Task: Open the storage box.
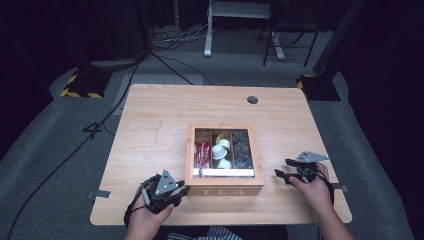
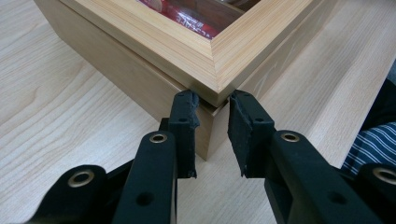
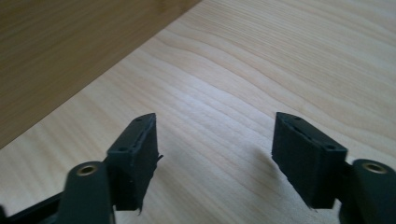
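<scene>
The tea box sits on the desk between both tongs, its lid not lifted yet. The left tongs are pinched tight on the box's near corner. The right tongs hang wide with nothing in them, just beside the box, low over the desk.

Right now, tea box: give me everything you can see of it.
The tea box is light wood, square, with TEA on its front wall. Its framed glass-window lid is shut; through it show three compartments: red packets left, white capsules middle, dark items right. It sits flat on the table, near the front edge. The left gripper has its jaws closed on the box's front-left corner, at the lid seam.
</scene>
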The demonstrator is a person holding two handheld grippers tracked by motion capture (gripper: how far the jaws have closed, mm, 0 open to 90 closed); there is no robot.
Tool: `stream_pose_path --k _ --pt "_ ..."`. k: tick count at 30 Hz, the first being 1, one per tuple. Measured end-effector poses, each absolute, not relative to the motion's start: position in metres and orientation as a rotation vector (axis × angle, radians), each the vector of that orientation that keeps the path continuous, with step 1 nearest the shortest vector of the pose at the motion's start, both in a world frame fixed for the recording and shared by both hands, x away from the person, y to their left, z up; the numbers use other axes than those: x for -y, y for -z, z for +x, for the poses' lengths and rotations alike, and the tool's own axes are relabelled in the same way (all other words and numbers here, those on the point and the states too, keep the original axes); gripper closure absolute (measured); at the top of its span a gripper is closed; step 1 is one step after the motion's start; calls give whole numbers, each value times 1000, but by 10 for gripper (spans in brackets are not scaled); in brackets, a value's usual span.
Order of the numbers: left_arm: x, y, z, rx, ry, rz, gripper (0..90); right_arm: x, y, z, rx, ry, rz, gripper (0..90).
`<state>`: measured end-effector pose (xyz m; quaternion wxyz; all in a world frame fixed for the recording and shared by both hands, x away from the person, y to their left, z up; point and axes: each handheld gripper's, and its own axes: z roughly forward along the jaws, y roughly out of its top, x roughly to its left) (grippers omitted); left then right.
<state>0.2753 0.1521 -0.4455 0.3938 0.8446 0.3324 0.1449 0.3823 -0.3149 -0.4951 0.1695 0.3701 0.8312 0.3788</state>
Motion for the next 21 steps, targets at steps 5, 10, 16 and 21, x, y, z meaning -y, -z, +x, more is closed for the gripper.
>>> stream_pose_path --k 5,10,16,21 --pt "-153 440 275 -844 -376 2125 720 307 482 371 -2386 -1071 933 365" --pt "-154 436 274 -841 -384 2108 726 303 454 353 -2317 -1197 874 363" --pt "-153 433 275 -843 -384 2107 726 288 433 332 -2415 -1204 663 265" --pt "-154 430 275 -840 -387 2100 726 274 425 320 -2443 -1223 567 258"
